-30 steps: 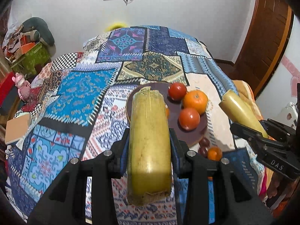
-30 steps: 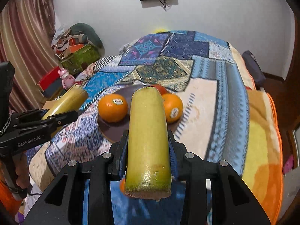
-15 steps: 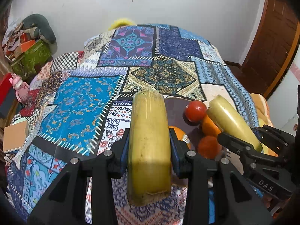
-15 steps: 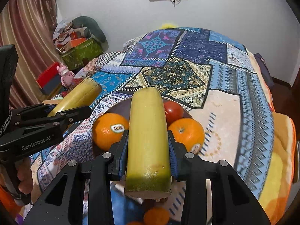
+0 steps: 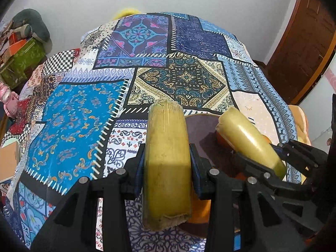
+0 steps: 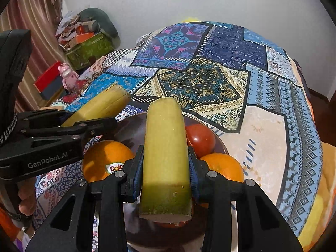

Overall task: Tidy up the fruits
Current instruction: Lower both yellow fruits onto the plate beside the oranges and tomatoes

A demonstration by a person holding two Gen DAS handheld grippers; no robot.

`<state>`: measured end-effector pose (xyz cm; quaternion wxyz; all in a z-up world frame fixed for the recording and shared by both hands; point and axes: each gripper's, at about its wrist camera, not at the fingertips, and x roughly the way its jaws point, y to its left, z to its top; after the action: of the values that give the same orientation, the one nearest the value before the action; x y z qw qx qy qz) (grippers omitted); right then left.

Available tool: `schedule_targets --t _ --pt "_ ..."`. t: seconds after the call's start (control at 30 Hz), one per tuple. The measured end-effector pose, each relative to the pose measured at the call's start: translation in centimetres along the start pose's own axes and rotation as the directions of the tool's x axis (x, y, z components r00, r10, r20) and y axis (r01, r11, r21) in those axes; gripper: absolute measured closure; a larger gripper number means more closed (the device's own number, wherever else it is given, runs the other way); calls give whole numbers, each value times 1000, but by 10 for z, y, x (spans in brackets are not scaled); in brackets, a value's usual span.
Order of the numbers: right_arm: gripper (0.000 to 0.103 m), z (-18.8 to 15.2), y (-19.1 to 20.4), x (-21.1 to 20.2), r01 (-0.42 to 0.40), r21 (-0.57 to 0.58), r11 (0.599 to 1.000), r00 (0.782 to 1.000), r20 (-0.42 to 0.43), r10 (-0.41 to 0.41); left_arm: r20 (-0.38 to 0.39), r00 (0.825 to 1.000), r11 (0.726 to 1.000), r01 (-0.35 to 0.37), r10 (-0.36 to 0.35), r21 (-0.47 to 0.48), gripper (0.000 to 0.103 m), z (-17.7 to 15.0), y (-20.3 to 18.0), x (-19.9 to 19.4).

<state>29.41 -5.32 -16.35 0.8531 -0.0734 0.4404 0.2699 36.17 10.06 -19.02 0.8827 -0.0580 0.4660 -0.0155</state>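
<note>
Oranges (image 6: 106, 159), tomato (image 6: 200, 139) crowding plate (image 6: 130, 129)

I am working in a lived-in bedroom of a home. A bed with a patchwork quilt (image 5: 109, 113) of blue, navy and cream panels fills most of what I see. Behind it stands a plain white wall (image 6: 147, 6) and, on the right, a brown wooden door (image 5: 304, 48). Striped curtains (image 6: 40, 31) hang at the left, beside a heap of boxes (image 6: 88, 44) and a pink toy figure (image 6: 67, 75).
</note>
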Motion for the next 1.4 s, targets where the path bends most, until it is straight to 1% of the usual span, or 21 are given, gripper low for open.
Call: schedule_targets --t 0.13,0.27,0.37,0.5,0.77,0.97,1.13,1.27,1.4 --pt "69 1 1 6 2 -12 1000 1000 -16 -3 -22 1000 1000 13 -13 7 65 3 -2 8" --pt "69 2 1 10 7 -17 1000 1000 -23 -8 -32 999 1000 12 -12 17 65 5 -4 15" --pt "69 2 2 13 9 -19 1000 999 -32 -10 -47 999 1000 28 -27 15 65 5 -3 20" --pt "69 3 2 17 9 -27 1000 999 -45 -10 -48 998 999 31 -30 24 65 5 -3 21" --pt "69 2 6 23 10 -42 999 998 -67 -13 -59 996 997 73 -74 -6 65 8 3 19" --pt "69 3 4 25 -2 -38 999 996 -84 -1 -73 995 998 66 -64 17 64 10 0 21" --pt "68 4 9 18 12 -65 998 998 -67 -16 -64 997 999 42 -40 26 57 11 1 19" --pt "68 5 7 13 8 -61 998 998 -62 -12 -66 995 997 71 -70 11 56 11 4 14" --pt "68 5 6 6 12 -55 998 999 -53 -15 -52 997 998 55 -54 33 56 10 -1 5"
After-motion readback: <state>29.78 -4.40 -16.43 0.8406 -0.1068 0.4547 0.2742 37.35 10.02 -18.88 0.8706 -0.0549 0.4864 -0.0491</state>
